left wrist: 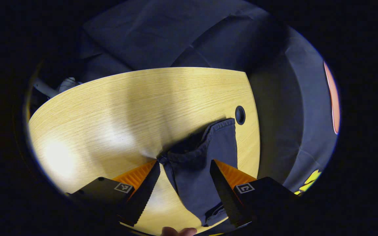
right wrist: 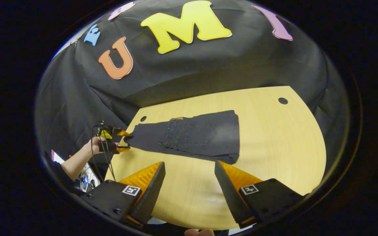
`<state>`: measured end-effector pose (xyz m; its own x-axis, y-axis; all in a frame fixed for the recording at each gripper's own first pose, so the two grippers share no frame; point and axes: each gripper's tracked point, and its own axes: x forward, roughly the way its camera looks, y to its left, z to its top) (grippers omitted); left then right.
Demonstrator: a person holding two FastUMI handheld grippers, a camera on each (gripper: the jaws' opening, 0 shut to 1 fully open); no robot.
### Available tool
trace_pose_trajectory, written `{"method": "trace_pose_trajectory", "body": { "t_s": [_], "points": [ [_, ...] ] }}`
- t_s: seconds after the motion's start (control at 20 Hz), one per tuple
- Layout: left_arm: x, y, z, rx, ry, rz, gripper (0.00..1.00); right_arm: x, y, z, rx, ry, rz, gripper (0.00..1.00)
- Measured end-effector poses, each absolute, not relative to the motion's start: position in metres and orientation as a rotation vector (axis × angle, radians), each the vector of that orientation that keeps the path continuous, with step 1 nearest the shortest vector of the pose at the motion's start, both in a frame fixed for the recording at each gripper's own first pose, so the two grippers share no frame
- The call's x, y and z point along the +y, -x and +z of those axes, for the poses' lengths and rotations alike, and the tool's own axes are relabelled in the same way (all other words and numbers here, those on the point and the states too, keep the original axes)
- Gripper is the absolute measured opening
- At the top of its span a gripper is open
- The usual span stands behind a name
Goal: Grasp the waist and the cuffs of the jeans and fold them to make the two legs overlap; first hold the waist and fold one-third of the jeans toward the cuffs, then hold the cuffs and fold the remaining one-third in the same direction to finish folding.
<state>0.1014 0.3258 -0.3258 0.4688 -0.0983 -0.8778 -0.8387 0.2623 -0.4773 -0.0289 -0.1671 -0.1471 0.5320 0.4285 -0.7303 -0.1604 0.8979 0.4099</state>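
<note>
Dark jeans [right wrist: 195, 136] lie flat on the wooden table [right wrist: 274, 137], legs overlapped. The waist part is folded over toward the cuffs, back pocket up. In the left gripper view the cuff end [left wrist: 205, 154] lies rumpled between my left gripper's [left wrist: 185, 162] spread fingers, which stand open on either side of it without pressing. The right gripper view shows that left gripper [right wrist: 118, 141] farther off at the cuff end, held by a hand [right wrist: 94, 144]. My right gripper [right wrist: 189, 163] is open over bare table, just short of the folded edge, with nothing between its fingers.
A round cable hole [left wrist: 240, 115] sits just beyond the cuff, near the table's edge. Another hole [right wrist: 283, 100] is at the far right of the table. Black cloth walls surround the table. White pipes [left wrist: 61, 86] show below the far edge.
</note>
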Motion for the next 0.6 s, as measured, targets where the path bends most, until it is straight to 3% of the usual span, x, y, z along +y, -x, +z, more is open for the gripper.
{"method": "trace_pose_trajectory", "body": {
  "t_s": [0.35, 0.4, 0.45, 0.5, 0.6],
  "points": [
    [0.33, -0.107, -0.334, 1.114, 1.205, 0.734, 0.98, -0.192, 0.023, -0.166, 0.975, -0.368, 0.288, 0.94],
    [0.33, -0.107, -0.337, 1.116, 1.177, 0.763, 0.9, -0.195, 0.026, -0.173, 0.992, -0.403, 0.271, 0.92],
    [0.328, -0.108, -0.34, 1.119, 1.154, 0.785, 0.7, -0.199, 0.028, -0.18, 1.004, -0.425, 0.252, 0.92],
    [0.327, -0.105, -0.339, 1.118, 1.145, 0.799, 0.72, -0.202, 0.03, -0.185, 1.007, -0.438, 0.238, 0.94],
    [0.326, -0.112, -0.34, 1.046, 1.164, 0.809, 0.46, -0.208, 0.035, -0.194, 1.011, -0.435, 0.218, 0.94]
  ]
}}
